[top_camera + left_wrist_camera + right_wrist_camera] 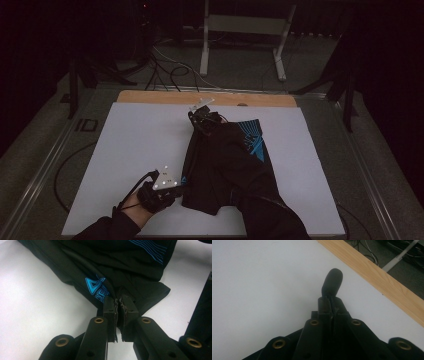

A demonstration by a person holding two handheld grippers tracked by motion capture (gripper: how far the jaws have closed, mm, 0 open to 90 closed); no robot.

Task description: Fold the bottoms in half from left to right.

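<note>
We are working at the white table sheet (130,150) with a black garment (227,165) carrying blue print; it is lying right of the sheet's centre, running from near the far wooden edge (150,97) down toward the near edge.

Left gripper (176,186): we are holding it at the garment's near-left corner, low on the sheet. In the left gripper view the left gripper (119,305) has its jaws drawn together with a fold of the black fabric (125,270) pinched between the pads, right beside the blue triangular logo (96,288). The cloth is rising from the pinch and spreading away toward the top of that view.

Right gripper (197,120): we are holding it at the garment's far end, close to the wooden edge, with the arm in a dark sleeve (270,215) lying across the cloth. In the right gripper view the right gripper (331,300) is also closed, jaws together, and a small rounded tuft of black fabric (333,281) is sticking out past the tips, so it is clamped on the garment. Behind it we are seeing bare white sheet and the wooden edge (382,282) running diagonally.

Both ends of the garment are gripped; the middle is lying bunched on the sheet.
</note>
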